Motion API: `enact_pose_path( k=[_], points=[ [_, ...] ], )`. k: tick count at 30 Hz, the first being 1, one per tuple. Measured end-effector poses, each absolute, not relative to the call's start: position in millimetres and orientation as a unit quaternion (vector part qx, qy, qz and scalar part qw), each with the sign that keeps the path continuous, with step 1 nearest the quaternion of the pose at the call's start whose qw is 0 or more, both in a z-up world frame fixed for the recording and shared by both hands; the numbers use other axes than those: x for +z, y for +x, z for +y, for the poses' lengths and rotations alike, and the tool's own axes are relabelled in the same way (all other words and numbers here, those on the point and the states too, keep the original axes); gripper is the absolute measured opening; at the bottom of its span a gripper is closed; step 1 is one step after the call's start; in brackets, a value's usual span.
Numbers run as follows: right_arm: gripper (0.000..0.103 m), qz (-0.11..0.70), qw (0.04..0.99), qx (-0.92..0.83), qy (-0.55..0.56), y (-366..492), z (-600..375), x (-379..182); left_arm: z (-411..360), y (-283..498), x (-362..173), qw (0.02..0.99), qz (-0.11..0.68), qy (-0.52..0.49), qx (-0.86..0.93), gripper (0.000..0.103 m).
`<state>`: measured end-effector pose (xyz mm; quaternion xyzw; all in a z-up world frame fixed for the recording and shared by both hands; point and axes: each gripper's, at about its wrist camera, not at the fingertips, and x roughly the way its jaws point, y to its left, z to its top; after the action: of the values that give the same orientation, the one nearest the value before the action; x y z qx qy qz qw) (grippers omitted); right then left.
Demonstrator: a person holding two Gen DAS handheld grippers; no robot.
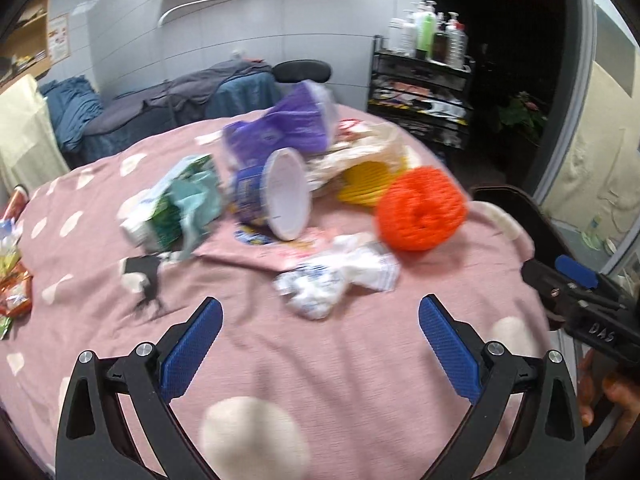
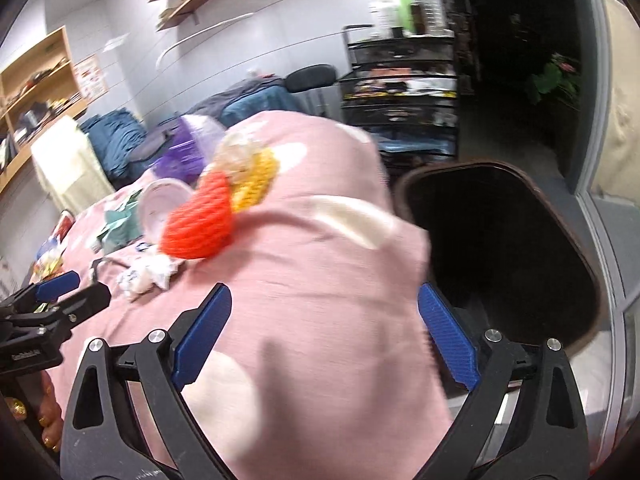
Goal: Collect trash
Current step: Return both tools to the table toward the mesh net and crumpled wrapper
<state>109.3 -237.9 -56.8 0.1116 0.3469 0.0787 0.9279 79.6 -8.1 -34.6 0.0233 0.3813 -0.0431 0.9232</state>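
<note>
Trash lies on a pink spotted tablecloth: a crumpled white wrapper, a tipped blue cup with a white lid, a green and white packet, a purple bag, an orange net ball and a yellow net. My left gripper is open and empty, just short of the white wrapper. My right gripper is open and empty over the table's right edge, beside a dark bin. The orange net ball and white wrapper lie to its left.
Snack wrappers lie at the table's left edge. A black shelf cart with bottles stands behind the table, with a chair and blue cloths at the back. The right gripper shows at the right of the left wrist view.
</note>
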Motion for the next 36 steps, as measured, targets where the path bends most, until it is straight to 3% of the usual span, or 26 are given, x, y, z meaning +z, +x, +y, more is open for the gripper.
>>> enact_pose_path(
  k=[12,20,21,24,26,29,36],
  points=[
    [0.093,0.356,0.921,0.132,0.089,148,-182,-45,85,86,-50,0.914,0.403,-0.020,0.035,0.098],
    [0.092,0.373,0.915,0.134,0.073,171,-164,-47,88,91,-51,0.911,0.409,-0.040,0.015,0.097],
    [0.089,0.376,0.914,0.135,0.070,174,-162,-48,85,92,-52,0.911,0.410,-0.039,0.009,0.097],
    [0.067,0.395,0.904,0.151,0.071,183,-159,-55,72,95,-53,0.909,0.415,-0.034,-0.012,0.097],
    [0.041,0.403,0.899,0.157,0.075,185,-159,-59,61,97,-52,0.909,0.416,-0.025,-0.024,0.097],
    [0.029,0.399,0.898,0.166,0.084,183,-161,-59,46,103,-53,0.907,0.419,-0.013,-0.046,0.097],
    [0.026,0.365,0.913,0.160,0.082,166,-168,-47,16,123,-61,0.893,0.442,0.007,-0.081,0.097]
  ],
)
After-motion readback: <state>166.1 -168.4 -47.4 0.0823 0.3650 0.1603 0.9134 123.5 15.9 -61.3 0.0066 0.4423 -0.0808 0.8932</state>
